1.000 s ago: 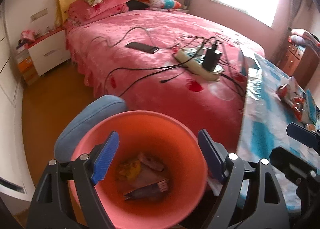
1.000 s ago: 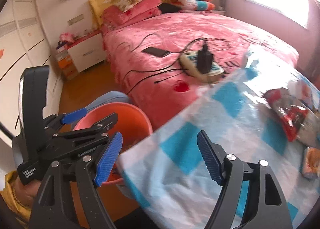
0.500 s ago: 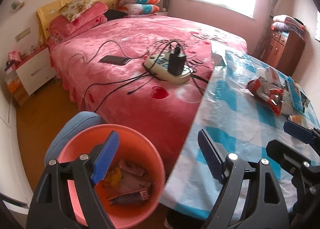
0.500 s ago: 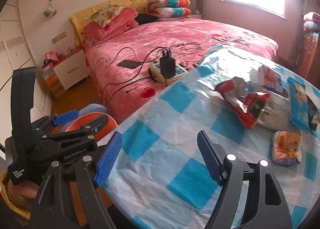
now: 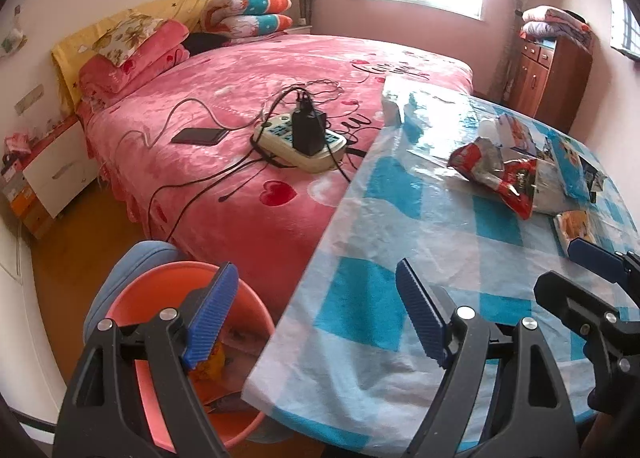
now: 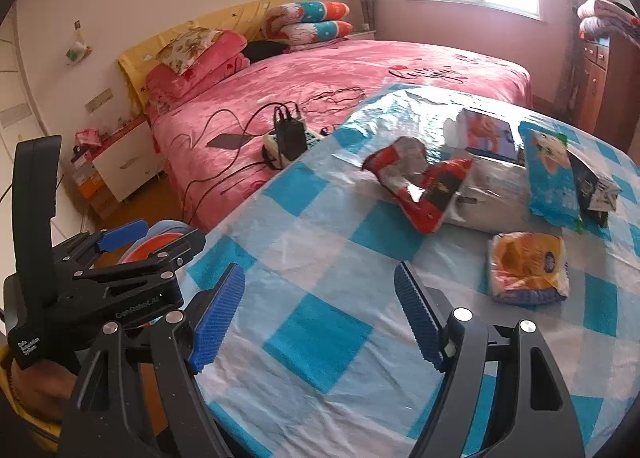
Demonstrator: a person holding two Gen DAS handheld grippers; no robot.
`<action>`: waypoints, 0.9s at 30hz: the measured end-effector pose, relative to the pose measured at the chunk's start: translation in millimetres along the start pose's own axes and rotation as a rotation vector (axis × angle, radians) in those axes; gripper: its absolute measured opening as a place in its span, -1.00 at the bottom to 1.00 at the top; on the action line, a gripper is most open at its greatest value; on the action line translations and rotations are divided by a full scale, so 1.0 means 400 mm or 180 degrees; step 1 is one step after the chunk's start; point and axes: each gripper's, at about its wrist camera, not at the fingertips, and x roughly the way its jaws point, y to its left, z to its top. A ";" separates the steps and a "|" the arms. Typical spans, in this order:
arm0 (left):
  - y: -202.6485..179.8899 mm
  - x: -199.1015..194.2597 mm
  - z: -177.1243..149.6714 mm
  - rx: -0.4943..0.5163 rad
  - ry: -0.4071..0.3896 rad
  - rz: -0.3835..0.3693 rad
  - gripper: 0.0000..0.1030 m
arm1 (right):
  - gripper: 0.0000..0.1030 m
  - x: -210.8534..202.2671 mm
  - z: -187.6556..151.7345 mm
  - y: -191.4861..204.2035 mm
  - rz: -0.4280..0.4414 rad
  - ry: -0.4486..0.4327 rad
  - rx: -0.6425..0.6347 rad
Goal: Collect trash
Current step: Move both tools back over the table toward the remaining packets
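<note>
An orange bin (image 5: pixel 160 298) with several wrappers inside stands on the floor left of the table (image 5: pixel 400 242); its rim shows in the right wrist view (image 6: pixel 160 244). My left gripper (image 5: pixel 316 310) is open and empty over the table's left edge. My right gripper (image 6: pixel 320 306) is open and empty above the checked tablecloth (image 6: pixel 320 258). On the table lie a red and silver wrapper (image 6: pixel 420 185), an orange packet (image 6: pixel 528 266), a blue packet (image 6: pixel 552 173) and a silver bag (image 6: pixel 492 185). The red wrapper (image 5: pixel 500 173) also shows in the left wrist view.
A pink bed (image 5: pixel 260 105) stands beyond the table with a power strip (image 5: pixel 300 137), cables and a phone (image 5: pixel 198 135) on it. A white nightstand (image 5: pixel 52 173) is at the far left. A wooden cabinet (image 5: pixel 548 73) stands at the far right.
Both grippers have swung right, away from the bin and over the table. The bin has slid to the lower left of the left view; the trash on the table has come into view.
</note>
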 end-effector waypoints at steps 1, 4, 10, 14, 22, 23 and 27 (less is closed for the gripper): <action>-0.006 0.000 0.001 0.0018 0.0000 -0.0001 0.58 | 0.49 -0.003 -0.003 -0.009 -0.0008 -0.0003 0.0018; -0.030 0.002 0.004 0.0078 0.0008 -0.0007 0.58 | 0.49 -0.012 -0.011 -0.031 -0.0027 -0.0015 0.0064; -0.077 0.005 0.004 0.0180 0.0022 -0.0012 0.58 | 0.49 -0.026 -0.023 -0.082 -0.0066 -0.0038 0.0153; -0.105 0.005 0.006 0.0250 0.0023 -0.0016 0.58 | 0.49 -0.036 -0.033 -0.113 -0.0089 -0.0051 0.0220; -0.165 0.003 0.014 0.0370 0.0026 -0.0031 0.58 | 0.49 -0.057 -0.050 -0.172 -0.0123 -0.0075 0.0343; -0.171 0.003 0.015 0.0382 0.0025 -0.0031 0.58 | 0.49 -0.060 -0.053 -0.182 -0.0132 -0.0080 0.0365; -0.198 0.005 0.018 0.0428 0.0031 -0.0035 0.58 | 0.49 -0.070 -0.060 -0.207 -0.0157 -0.0086 0.0426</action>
